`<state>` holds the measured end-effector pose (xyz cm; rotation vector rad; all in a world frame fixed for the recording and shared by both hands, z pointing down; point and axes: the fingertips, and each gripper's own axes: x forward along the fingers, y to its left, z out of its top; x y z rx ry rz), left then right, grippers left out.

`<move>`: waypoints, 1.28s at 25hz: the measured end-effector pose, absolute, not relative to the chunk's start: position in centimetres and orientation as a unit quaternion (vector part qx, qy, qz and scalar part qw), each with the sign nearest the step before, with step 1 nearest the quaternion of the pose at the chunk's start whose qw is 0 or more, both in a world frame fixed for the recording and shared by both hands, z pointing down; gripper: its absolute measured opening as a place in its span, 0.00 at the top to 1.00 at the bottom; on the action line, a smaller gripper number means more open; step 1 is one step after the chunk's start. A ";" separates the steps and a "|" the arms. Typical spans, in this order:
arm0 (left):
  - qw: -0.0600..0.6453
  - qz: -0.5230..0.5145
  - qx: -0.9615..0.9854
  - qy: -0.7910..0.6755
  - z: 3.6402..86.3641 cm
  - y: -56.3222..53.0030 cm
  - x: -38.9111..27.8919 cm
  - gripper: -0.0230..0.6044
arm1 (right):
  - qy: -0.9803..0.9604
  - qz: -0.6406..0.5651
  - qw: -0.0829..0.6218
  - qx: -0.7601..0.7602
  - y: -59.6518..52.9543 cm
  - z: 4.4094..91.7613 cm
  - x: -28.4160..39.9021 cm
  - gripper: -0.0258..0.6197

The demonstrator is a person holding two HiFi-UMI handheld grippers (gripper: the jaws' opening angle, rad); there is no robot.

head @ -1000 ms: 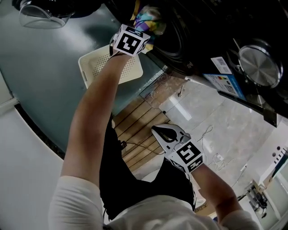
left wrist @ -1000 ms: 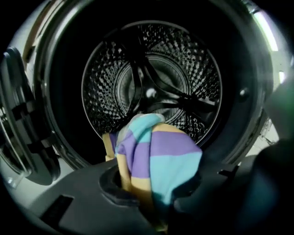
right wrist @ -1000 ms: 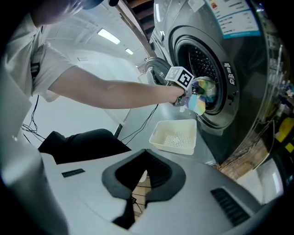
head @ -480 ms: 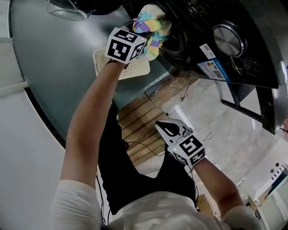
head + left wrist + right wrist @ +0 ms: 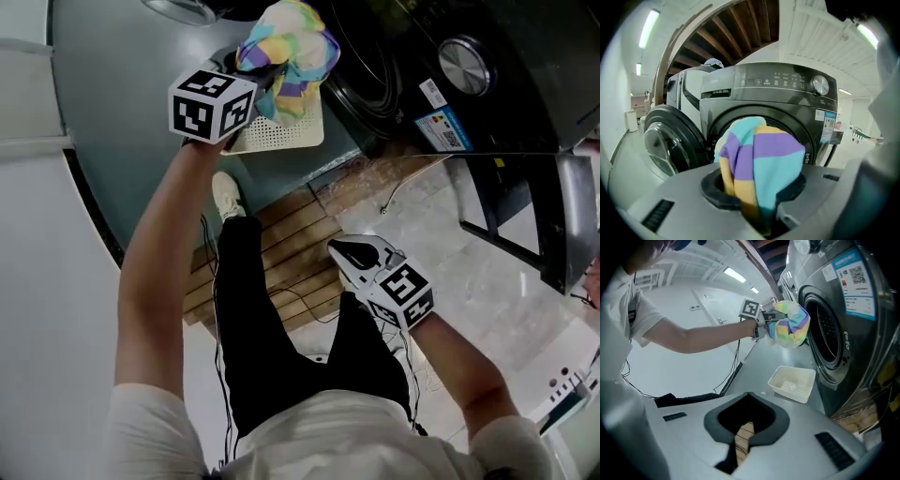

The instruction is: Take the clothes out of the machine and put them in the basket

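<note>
**Head view.** We list a striped cloth [image 5: 286,52], bunched, at top centre. It is clenched in the left gripper [image 5: 265,82] and carried in the air over the white basket [image 5: 305,141]. The cloth is out of the washer [image 5: 394,66], whose dark drum mouth lies just to its right. The right gripper [image 5: 345,253] sits at lower centre, well apart from the cloth, with jaws together and nothing in them.

**Left gripper view.** We see the jaws clamped on the cloth's lower folds. The bundle rises up-frame from the jaws, so its long axis runs bottom to top, with the free rounded end toward the drum opening. The door [image 5: 670,145] stands open at left.

**Right gripper view.** We note this gripper's pads met at the tips, empty, with wooden floor showing through the gap behind them. At upper centre the cloth hangs beside the washer mouth, with the basket directly below it on the floor.

**Handling, our judgement.**
- The cloth is light, soft and limp, not fragile, and will sag and trail.
- Hold is best taken on a thick gather of folds, as now.
- A loose tail may catch the basket's rim.
</note>
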<state>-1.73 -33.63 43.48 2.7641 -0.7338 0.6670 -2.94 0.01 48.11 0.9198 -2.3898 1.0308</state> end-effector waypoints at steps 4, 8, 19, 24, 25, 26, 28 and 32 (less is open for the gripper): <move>0.104 0.232 0.928 -0.273 43.4 -33.3 -6.3 0.74 | -0.858 0.358 0.193 0.313 -0.7 48.0 -4.1 0.95; 0.112 0.239 0.917 -0.300 44.1 -32.5 -10.7 0.74 | -0.866 0.350 0.204 0.293 -1.6 48.1 -5.6 0.95; 0.170 0.249 0.892 -0.337 50.9 -32.1 -18.4 0.74 | -0.869 0.344 0.233 0.270 -4.2 49.6 -7.9 0.95; 0.188 0.260 0.891 -0.322 55.8 -32.9 -18.6 0.73 | -0.862 0.354 0.242 0.271 -5.5 51.5 -8.7 0.95; 0.192 0.263 0.891 -0.317 57.0 -33.1 -18.6 0.73 | -0.860 0.356 0.244 0.272 -5.8 51.9 -8.9 0.95; 0.196 0.268 0.890 -0.312 58.3 -33.3 -18.5 0.73 | -0.858 0.358 0.247 0.273 -6.1 52.3 -9.0 0.95; 0.204 0.278 0.888 -0.304 61.1 -33.8 -18.3 0.73 | -0.855 0.363 0.250 0.275 -6.7 53.3 -9.2 0.95; 0.221 0.297 0.882 -0.291 67.4 -34.2 -18.3 0.72 | -0.848 0.371 0.256 0.280 -7.5 55.4 -9.9 0.95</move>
